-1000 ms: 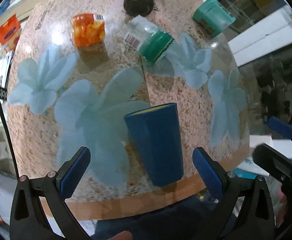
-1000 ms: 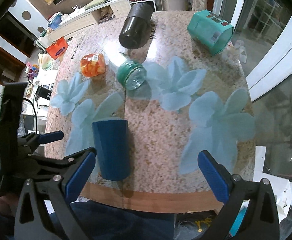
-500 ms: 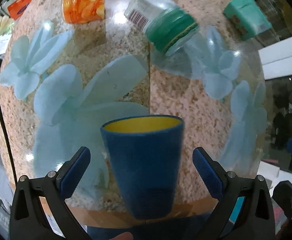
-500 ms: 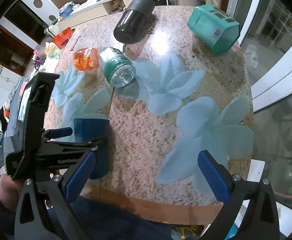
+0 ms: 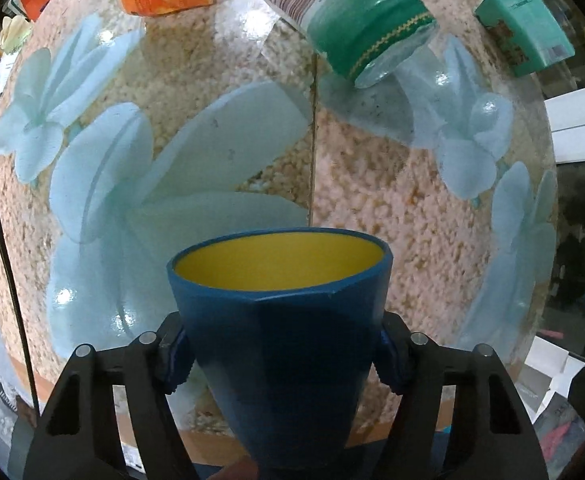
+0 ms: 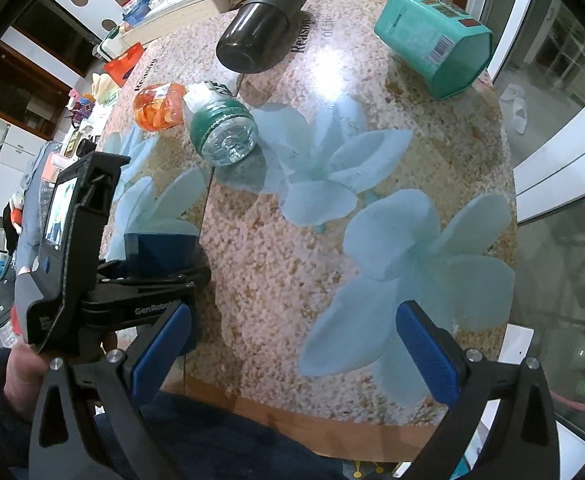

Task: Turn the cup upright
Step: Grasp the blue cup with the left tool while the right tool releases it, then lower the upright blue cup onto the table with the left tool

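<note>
The cup (image 5: 280,344) is dark blue outside and yellow inside. It lies on its side near the table's front edge, mouth pointing away. My left gripper (image 5: 282,354) is shut on it, blue pads pressed on both sides. In the right wrist view the cup (image 6: 160,250) shows at the left, held by the left gripper (image 6: 148,280). My right gripper (image 6: 292,350) is open and empty over the table's front right part.
On the flower-patterned table (image 6: 332,128) lie a clear bottle with a green label (image 6: 222,130), an orange jar (image 6: 158,106), a black cylinder (image 6: 262,34) and a teal box (image 6: 436,38). The table's wooden front edge (image 6: 332,416) is close to me.
My left gripper moved forward around the cup and closed on it. The right gripper shifted slightly and stayed open.
</note>
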Demonstrator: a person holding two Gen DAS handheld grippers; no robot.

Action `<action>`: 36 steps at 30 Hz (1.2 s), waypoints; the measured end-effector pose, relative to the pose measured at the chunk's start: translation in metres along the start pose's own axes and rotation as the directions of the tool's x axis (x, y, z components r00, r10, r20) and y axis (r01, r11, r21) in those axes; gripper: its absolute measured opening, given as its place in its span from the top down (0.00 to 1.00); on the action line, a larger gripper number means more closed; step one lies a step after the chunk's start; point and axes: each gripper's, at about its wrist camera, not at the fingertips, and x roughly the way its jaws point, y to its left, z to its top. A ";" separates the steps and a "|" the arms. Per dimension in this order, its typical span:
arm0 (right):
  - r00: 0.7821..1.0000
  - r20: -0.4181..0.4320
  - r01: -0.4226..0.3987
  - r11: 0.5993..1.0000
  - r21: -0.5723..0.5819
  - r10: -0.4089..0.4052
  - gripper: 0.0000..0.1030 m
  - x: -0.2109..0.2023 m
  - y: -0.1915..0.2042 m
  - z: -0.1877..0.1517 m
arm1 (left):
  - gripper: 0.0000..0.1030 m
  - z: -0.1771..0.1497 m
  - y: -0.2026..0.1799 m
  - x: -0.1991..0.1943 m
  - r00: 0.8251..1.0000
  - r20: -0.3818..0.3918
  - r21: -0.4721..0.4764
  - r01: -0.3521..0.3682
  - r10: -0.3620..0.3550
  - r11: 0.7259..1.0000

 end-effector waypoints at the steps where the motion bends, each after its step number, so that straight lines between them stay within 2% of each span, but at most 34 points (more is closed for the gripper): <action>1: 1.000 0.000 -0.001 1.000 0.002 0.001 0.00 0.000 0.000 0.000 | 0.27 -0.001 0.001 0.000 1.000 0.002 0.000 0.010 -0.010 1.000; 7: 1.000 0.004 -0.002 1.000 -0.001 0.002 0.00 -0.002 0.002 -0.001 | 0.27 -0.012 0.010 -0.011 0.995 0.061 -0.001 0.076 -0.076 0.997; 12: 0.999 0.034 -0.012 1.000 -0.004 0.012 0.00 -0.009 0.006 -0.001 | 0.27 -0.020 0.009 -0.040 0.979 0.158 0.056 0.125 -0.132 0.991; 16: 0.999 0.053 -0.011 1.000 -0.009 0.012 0.00 -0.012 0.009 -0.001 | 0.27 -0.025 0.007 -0.057 0.962 0.233 0.129 0.114 -0.142 0.985; 19: 0.998 0.068 0.007 1.000 -0.017 -0.006 0.00 -0.014 0.012 0.000 | 0.28 -0.028 0.006 -0.071 0.947 0.287 0.171 0.099 -0.146 0.980; 22: 0.994 0.110 0.011 1.000 -0.020 -0.009 0.00 -0.017 0.014 0.003 | 0.28 -0.030 0.003 -0.081 0.924 0.355 0.208 0.068 -0.140 0.976; 28: 0.983 0.180 0.041 0.998 -0.044 -0.033 0.00 -0.016 0.022 0.012 | 0.28 -0.020 -0.004 -0.082 0.872 0.467 0.291 0.007 -0.148 0.957; 31: 0.981 0.189 0.051 0.998 -0.039 -0.043 0.00 -0.010 0.022 0.017 | 0.28 -0.019 -0.008 -0.076 0.854 0.497 0.318 -0.017 -0.151 0.948; 36: 0.980 0.194 0.046 0.998 -0.049 -0.035 0.00 -0.001 0.023 0.016 | 0.28 -0.026 -0.009 -0.066 0.835 0.519 0.345 -0.008 -0.183 0.939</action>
